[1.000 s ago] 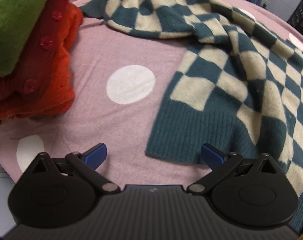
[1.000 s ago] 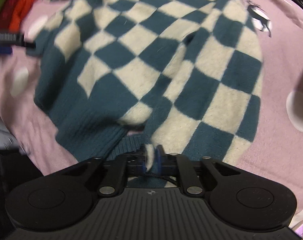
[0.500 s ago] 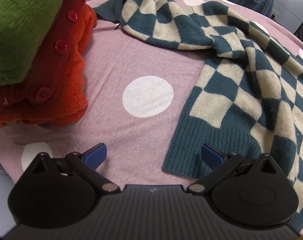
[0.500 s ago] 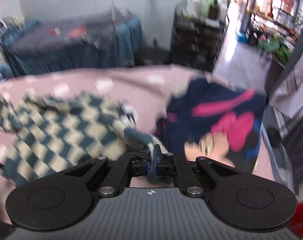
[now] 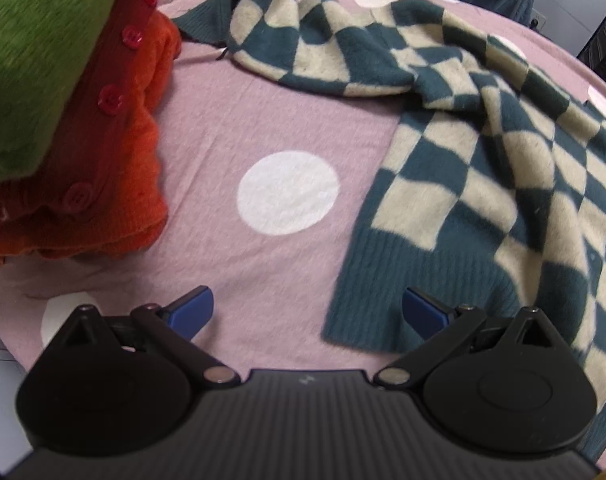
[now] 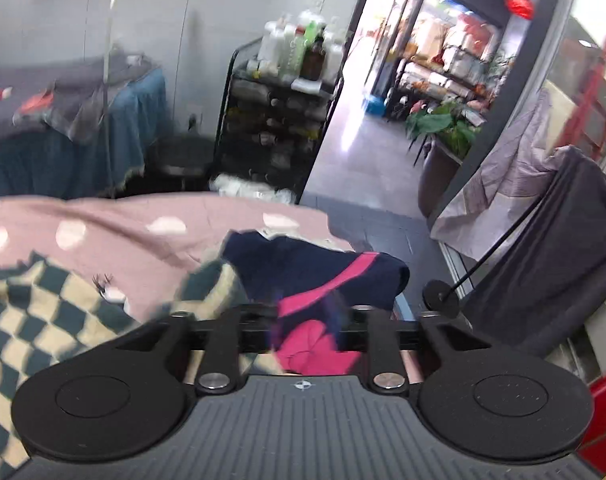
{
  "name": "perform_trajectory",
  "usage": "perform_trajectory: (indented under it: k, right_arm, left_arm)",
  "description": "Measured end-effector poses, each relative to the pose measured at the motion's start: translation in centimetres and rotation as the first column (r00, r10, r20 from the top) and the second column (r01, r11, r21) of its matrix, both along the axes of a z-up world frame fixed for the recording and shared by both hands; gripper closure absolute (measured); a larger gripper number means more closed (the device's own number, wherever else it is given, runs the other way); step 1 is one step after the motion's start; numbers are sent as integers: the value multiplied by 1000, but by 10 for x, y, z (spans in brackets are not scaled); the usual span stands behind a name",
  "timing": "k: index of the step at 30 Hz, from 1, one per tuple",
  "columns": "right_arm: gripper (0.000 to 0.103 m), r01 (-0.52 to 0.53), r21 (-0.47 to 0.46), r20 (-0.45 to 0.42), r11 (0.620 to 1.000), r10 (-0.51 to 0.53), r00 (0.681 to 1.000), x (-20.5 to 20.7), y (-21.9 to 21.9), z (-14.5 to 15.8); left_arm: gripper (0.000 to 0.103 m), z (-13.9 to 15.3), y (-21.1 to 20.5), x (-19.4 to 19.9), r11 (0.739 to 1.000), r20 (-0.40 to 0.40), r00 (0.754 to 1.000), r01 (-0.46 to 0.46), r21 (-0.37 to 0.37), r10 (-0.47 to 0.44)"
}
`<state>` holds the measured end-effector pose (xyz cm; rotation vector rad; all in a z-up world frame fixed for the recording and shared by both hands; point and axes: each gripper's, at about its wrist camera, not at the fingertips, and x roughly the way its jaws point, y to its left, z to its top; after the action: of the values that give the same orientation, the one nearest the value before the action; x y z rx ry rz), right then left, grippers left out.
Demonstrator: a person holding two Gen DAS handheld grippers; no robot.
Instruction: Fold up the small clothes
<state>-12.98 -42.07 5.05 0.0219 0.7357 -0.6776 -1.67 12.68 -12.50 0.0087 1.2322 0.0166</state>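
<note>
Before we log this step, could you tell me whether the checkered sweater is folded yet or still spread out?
Spread out, not folded: the checkered sweater lies open and rumpled on the pink dotted cloth, its sleeve stretched sideways.

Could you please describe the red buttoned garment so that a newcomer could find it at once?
On the pink dotted cover, look at the folded pile to the left. The red cardigan lies between the green knit on top and the orange knit underneath. Only it has buttons.
</note>
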Motion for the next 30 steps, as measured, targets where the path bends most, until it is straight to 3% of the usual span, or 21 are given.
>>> perform_trajectory:
  k: [2,5,8,10,11,14,15,17,19,22,24,26,27,28,29,30]
  right_arm:
    - [1,-159,75,73,984,154,985,-4,28,-3]
    - [0,-385,237,64,892,381,922,2,78,-26]
    - [0,-475,439,37,763,513,858,10,121,-70]
    - [3,-484,554,11,677,575,818,11,142,-105]
    - [7,-466,598,-19,652,593,805,10,152,-120]
    - [11,-417,680,-102,603,642,760,5,170,-155]
    - [11,-414,682,-122,602,653,748,3,174,-162]
    - [8,-385,701,-152,600,653,742,1,176,-169]
    - [8,-329,770,-139,547,647,750,0,169,-174]
    - [8,-276,827,-143,490,659,739,0,172,-189]
    - [8,-235,856,-161,461,670,725,0,180,-202]
    - [9,-235,873,-131,428,670,731,0,186,-203]
    - [15,-238,883,-114,404,678,726,2,189,-205]
    - [45,-237,891,-109,387,690,716,5,194,-208]
    - [86,-226,895,-121,385,697,707,6,197,-212]
    - [89,-217,894,-133,393,694,708,5,200,-214]
  left_arm:
    - [0,-2,6,-2,1000,5,1000,11,7,-11]
    - [0,-4,10,-2,999,18,999,43,14,-43]
    - [0,-7,7,3,996,12,996,93,19,-93]
    - [0,-8,1,6,992,11,992,128,11,-129]
    - [0,-9,-1,7,990,13,990,142,5,-142]
    - [1,-13,-8,10,985,12,985,171,-33,-171]
    - [1,-15,-10,11,983,5,985,175,-49,-175]
    - [8,-20,-15,12,979,-12,982,185,-89,-187]
    - [13,-27,-22,12,973,-39,978,200,-114,-206]
    - [13,-32,-38,10,964,-28,964,263,-33,-264]
    - [24,-31,-43,9,958,-14,958,285,-17,-285]
    - [72,-24,-44,9,954,5,956,293,-57,-294]
    - [80,-22,-44,11,953,-4,956,291,-82,-292]
    - [92,-22,-44,12,953,-16,957,287,-101,-290]
    - [93,-21,-43,14,953,-23,958,282,-110,-286]
    - [93,-18,-41,15,955,-23,960,276,-110,-280]
